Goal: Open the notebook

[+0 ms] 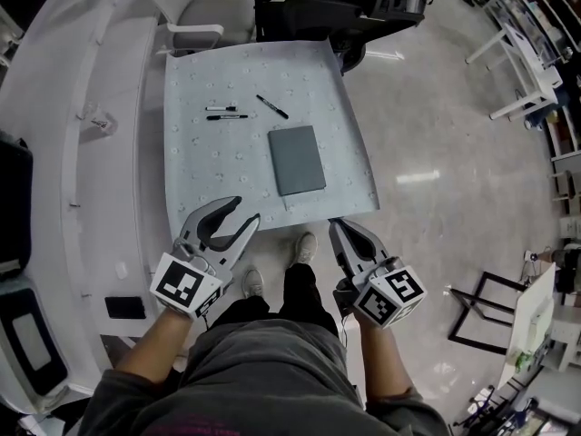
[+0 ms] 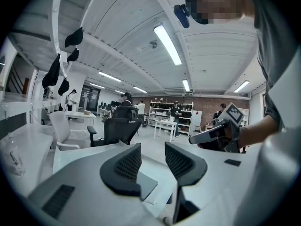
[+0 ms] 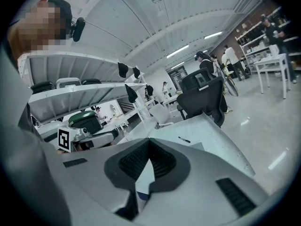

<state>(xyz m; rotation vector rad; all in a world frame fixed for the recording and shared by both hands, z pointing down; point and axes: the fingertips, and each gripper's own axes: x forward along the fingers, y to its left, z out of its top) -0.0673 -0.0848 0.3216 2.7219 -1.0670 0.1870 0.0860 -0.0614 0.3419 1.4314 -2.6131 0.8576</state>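
Observation:
The grey notebook [image 1: 296, 159] lies shut on the pale patterned table [image 1: 200, 166], near its front right part. Both grippers hang off the table's near edge, above my legs. My left gripper [image 1: 246, 210] is open with nothing between its fingers, left of and nearer than the notebook. In the left gripper view the open gripper [image 2: 151, 150] shows a corner of the notebook [image 2: 146, 185] past its jaws. My right gripper [image 1: 334, 226] is shut and empty, just below the table's front right corner. In the right gripper view its fingertips [image 3: 148, 143] meet, and the notebook [image 3: 197, 146] shows beyond.
A black pen [image 1: 271, 106] and two markers [image 1: 224, 113] lie on the far half of the table. A black office chair [image 1: 336, 7] and a white chair [image 1: 195, 34] stand behind it. White shelving [image 1: 91, 153] runs along the left. My shoes [image 1: 304, 248] stand at the table's front edge.

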